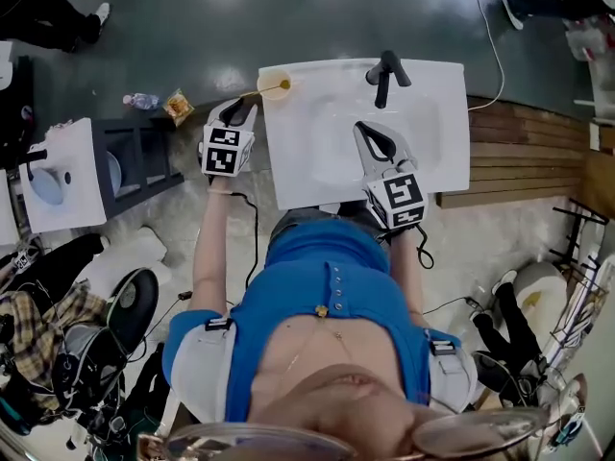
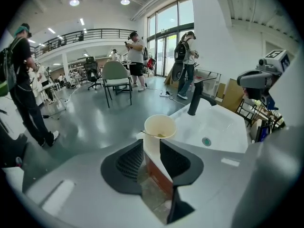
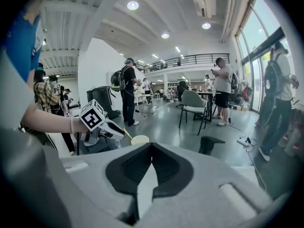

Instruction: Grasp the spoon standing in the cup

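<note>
Got left tongs (image 2: 151,144) wide, right tongs (image 3: 151,145) pinched shut; spoon (image 2: 153,134) looks light, stiff, slippery, so I'd nip its jutting handle.

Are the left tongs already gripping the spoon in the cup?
No, the left tongs stand open, and the spoon rests in the cup beyond their tips.

Cup (image 2: 159,126), centre of left gripper view: cream; spoon (image 3: 127,133): yellowish; sink (image 1: 317,152): white; faucet (image 1: 384,75): black; left gripper (image 1: 237,111) and right gripper (image 1: 377,144): grey bodies, black ribbed pads, cubes with black-and-white square markers; shirt (image 1: 317,277), lower centre: blue.
</note>
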